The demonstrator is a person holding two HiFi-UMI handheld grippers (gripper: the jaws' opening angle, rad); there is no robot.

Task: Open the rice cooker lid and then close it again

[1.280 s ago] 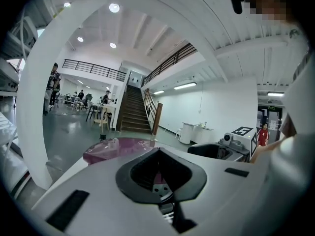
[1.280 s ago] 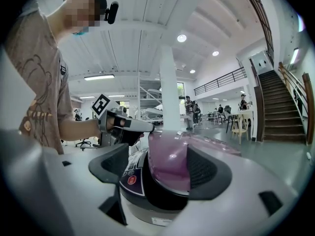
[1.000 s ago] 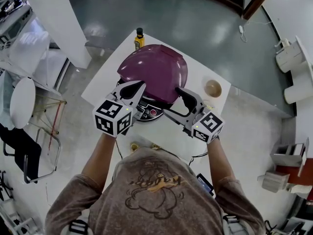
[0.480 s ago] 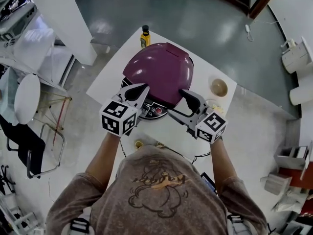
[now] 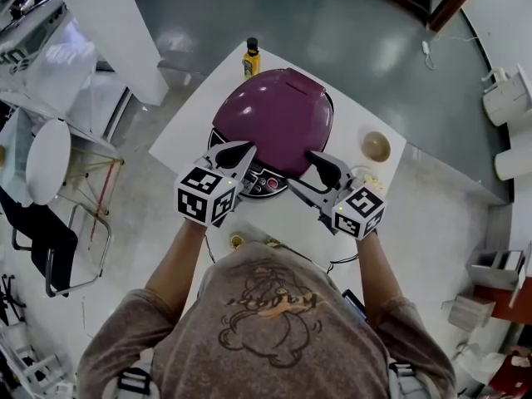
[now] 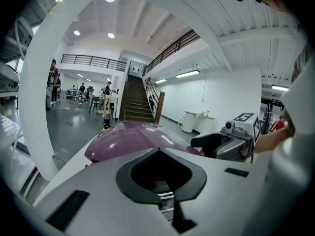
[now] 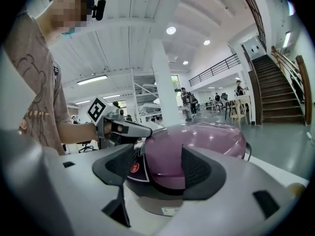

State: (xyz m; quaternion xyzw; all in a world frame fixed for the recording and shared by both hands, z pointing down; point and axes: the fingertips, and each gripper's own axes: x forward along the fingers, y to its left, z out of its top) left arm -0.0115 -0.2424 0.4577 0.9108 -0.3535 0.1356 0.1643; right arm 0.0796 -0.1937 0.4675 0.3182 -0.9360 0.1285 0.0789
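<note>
The rice cooker [image 5: 278, 115] stands on the white table [image 5: 187, 144] with its glossy purple lid down; its control panel [image 5: 264, 181] faces me. My left gripper [image 5: 237, 152] hovers at the lid's front left above the panel, tips together and nothing held. In the left gripper view the lid [image 6: 133, 136] lies just beyond the shut left gripper [image 6: 160, 154]. My right gripper [image 5: 320, 166] sits at the lid's front right, open. Its jaws have just been closing. The right gripper [image 7: 157, 166] frames the cooker front [image 7: 197, 141] without pressing on it.
A yellow bottle [image 5: 250, 59] stands at the table's far corner behind the cooker. A small tan bowl [image 5: 376, 146] sits to the cooker's right. A round white stool [image 5: 48, 160] and a black chair [image 5: 33, 248] stand on the floor at the left.
My left gripper has sunk a little toward the control panel. The right gripper's jaws stand slightly narrower. The lid has stayed down.
</note>
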